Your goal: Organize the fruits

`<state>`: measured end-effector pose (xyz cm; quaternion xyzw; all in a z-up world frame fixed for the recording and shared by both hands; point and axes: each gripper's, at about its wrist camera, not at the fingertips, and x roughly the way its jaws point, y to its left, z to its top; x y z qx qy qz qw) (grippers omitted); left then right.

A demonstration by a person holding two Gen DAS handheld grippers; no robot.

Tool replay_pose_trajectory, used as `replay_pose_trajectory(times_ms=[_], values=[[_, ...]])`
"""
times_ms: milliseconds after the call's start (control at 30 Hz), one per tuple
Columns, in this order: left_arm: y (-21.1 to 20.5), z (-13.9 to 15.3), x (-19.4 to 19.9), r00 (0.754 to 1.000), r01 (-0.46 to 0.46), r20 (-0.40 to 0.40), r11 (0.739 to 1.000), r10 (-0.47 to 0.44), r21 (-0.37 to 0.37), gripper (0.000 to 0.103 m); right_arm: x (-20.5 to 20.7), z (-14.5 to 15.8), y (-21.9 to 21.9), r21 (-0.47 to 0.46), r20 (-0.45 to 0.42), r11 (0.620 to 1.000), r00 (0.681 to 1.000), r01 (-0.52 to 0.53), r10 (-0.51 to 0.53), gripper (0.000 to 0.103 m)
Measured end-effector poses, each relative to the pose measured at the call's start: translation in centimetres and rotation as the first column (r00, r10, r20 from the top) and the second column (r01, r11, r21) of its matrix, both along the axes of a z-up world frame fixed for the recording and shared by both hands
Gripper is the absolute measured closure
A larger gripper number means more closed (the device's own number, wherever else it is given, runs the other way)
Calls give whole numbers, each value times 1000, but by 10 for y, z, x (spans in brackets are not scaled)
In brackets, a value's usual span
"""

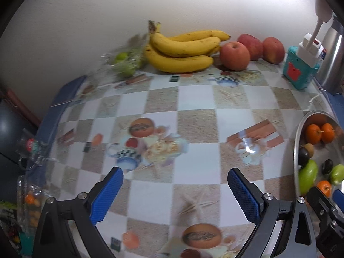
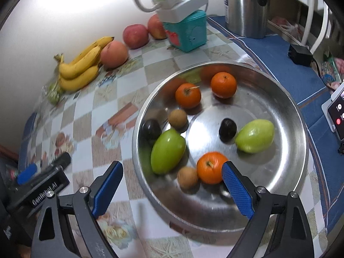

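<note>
the wide round steel basin (image 2: 288,111) sits on the table (image 2: 103,99) under its checkered printed cloth, straight ahead of the right gripper (image 2: 172,180), which is the nearer one. its blue fingers (image 2: 235,188) stand wide apart and empty, straddling the near rim; the orange mandarin (image 2: 209,167) lies just beyond the right finger, a small brown round fruit (image 2: 187,177) beside it. the long green fruit (image 2: 167,150) points up and right. the left gripper (image 1: 175,195), also spread and empty, hovers over bare cloth, well short of the yellow banana bunch (image 1: 185,50) and red apples (image 1: 235,56) lined along the white wall.
</note>
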<state>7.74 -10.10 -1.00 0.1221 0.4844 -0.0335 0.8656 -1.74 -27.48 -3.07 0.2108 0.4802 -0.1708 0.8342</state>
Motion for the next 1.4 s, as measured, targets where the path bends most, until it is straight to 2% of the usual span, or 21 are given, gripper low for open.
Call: replay_pose_trajectory(times_ms=[267, 800, 1400], values=[[25, -3, -19, 998, -58, -19, 998, 59, 37, 4, -19, -1, 20, -29, 4, 999, 999, -35, 35, 10], [40, 6, -61, 998, -46, -38, 998, 47, 40, 4, -57, -2, 40, -70, -1, 996, 999, -54, 54, 10], [49, 4, -86, 997, -35, -65, 998, 38, 49, 4, -71, 2, 46, -88, 6, 995, 999, -49, 49, 10]])
